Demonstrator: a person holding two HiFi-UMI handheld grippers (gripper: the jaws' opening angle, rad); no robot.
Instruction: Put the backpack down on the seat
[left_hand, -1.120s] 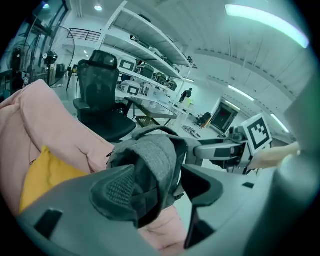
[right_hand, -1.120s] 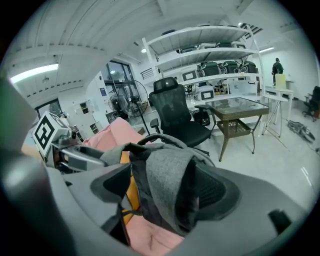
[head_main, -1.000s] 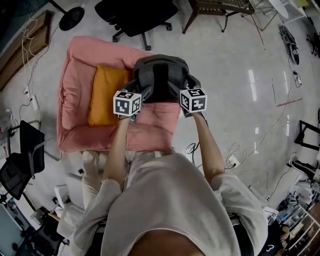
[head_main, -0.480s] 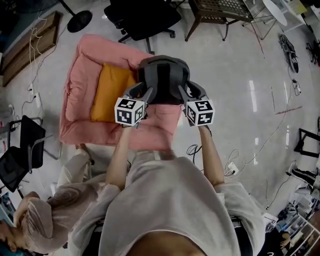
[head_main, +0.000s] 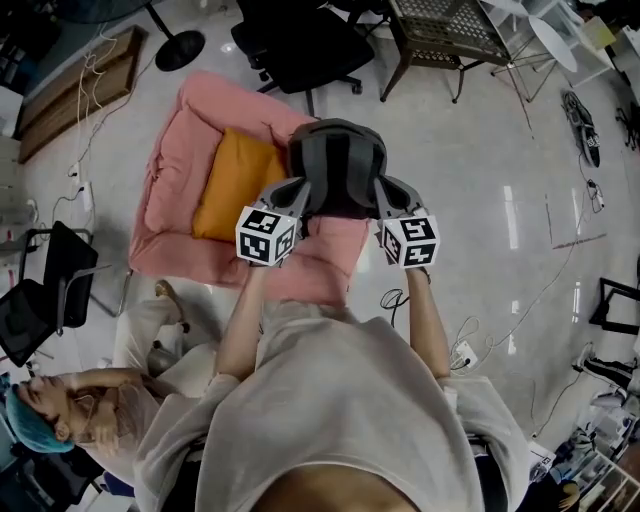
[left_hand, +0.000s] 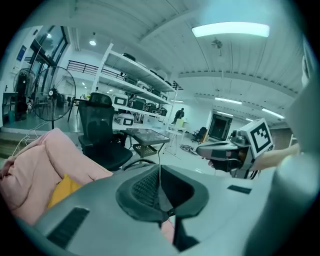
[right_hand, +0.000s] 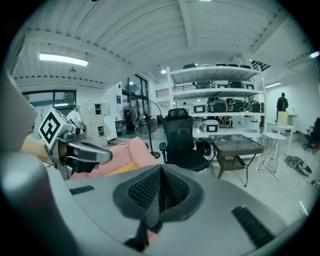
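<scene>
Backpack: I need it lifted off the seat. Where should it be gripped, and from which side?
Probably its near edge at both corners, from above on the person's side: the backpack sits broad on the pink seat, the orange cushion crowds its left, and no handle shows.

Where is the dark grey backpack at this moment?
In the head view, the dark grey backpack sits on the pink armchair, on its seat. The orange cushion is immediately to its left in the picture.
</scene>
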